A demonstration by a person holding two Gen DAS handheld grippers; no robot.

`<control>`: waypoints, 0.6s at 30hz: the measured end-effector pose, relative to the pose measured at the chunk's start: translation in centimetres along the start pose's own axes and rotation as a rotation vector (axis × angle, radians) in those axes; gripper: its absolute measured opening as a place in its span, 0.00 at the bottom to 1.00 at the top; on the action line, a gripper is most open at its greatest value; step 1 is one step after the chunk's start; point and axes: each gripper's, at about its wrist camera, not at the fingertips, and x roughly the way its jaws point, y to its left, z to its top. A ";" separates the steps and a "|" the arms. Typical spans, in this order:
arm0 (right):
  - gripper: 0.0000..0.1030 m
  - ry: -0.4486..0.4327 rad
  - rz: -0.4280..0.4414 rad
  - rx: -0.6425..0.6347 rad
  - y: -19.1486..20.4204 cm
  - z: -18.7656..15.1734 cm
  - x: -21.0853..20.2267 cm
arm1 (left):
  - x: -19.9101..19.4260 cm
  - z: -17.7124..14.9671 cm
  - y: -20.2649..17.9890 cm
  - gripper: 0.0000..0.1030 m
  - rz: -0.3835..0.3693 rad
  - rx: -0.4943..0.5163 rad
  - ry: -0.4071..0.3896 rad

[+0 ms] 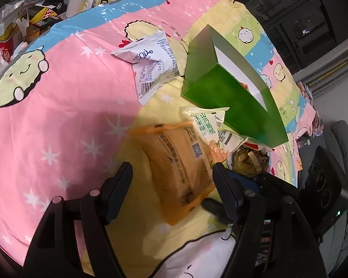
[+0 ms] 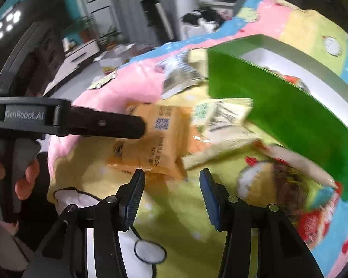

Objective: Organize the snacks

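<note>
Left gripper (image 1: 171, 176) jaws spread, orange snack packet (image 1: 178, 164) lying between the fingers on the cartoon bedsheet (image 1: 65, 106), pads not pressing it. Right gripper (image 2: 171, 183) jaws also apart, nothing between them; same packet just ahead of its tips. Green box (image 1: 222, 85) beyond the packet, open top. White packet (image 1: 150, 62) farther ahead of left, beside the box.

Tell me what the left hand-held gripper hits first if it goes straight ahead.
Most likely the orange snack packet: it lies between the open jaws of the left hand-held gripper, on the bedsheet. Depth is uncertain.
</note>
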 end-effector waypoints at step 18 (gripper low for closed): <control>0.46 -0.032 0.082 0.018 2.1 1.7 2.5 | 0.7 1.5 -0.1 0.42 0.074 0.159 -0.008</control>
